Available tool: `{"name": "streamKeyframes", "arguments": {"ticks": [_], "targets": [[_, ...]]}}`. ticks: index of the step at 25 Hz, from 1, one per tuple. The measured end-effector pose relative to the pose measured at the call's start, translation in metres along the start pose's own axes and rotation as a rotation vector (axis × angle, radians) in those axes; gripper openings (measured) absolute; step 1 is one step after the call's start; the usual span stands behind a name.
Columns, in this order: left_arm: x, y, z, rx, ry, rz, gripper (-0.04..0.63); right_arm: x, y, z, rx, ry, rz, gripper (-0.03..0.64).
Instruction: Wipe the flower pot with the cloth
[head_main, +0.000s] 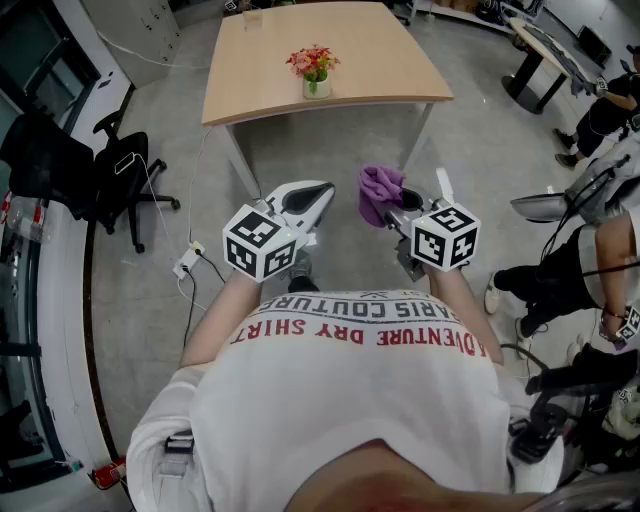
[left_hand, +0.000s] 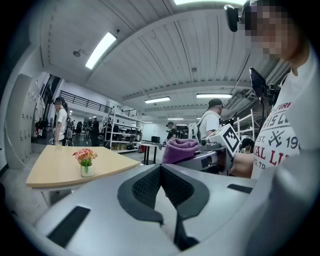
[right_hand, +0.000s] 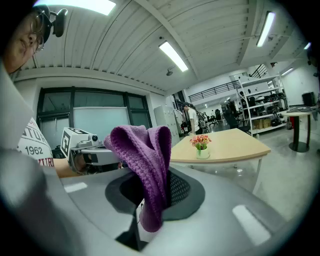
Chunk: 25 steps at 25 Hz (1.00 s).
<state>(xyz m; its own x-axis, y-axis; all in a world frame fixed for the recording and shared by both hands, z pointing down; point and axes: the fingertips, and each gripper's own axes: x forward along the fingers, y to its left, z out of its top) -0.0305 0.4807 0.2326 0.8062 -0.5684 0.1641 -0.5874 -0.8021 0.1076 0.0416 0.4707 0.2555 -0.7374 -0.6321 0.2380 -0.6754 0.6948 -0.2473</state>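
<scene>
Before a shirt (head_main: 350, 400) printed "DRY SHIRT", right gripper (head_main: 398, 212) clamps the purple cloth (head_main: 380, 188), left gripper (left_hand: 161, 167) closed, empty.

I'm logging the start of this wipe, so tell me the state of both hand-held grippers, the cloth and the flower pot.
Left hand-held gripper: shut, empty.
Right hand-held gripper: shut on the cloth.
Cloth: bunched, pinched between the right jaws, held in the air.
Flower pot: upright on the table, flowers in it, untouched.
</scene>
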Motion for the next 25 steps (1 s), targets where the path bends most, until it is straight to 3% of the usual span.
{"name": "streamKeyframes", "arguments": {"ticks": [12,25], "targets": [[0.002,-0.018,0.011,0.043,-0.029,-0.023,-0.002,-0.016,0.001,0.006,0.012,-0.025,-0.008,0.057],[0.021,-0.02,0.011,0.012,-0.021,-0.027,0.003,-0.031,-0.018,0.004,0.047,-0.031,-0.043,0.058]]}}
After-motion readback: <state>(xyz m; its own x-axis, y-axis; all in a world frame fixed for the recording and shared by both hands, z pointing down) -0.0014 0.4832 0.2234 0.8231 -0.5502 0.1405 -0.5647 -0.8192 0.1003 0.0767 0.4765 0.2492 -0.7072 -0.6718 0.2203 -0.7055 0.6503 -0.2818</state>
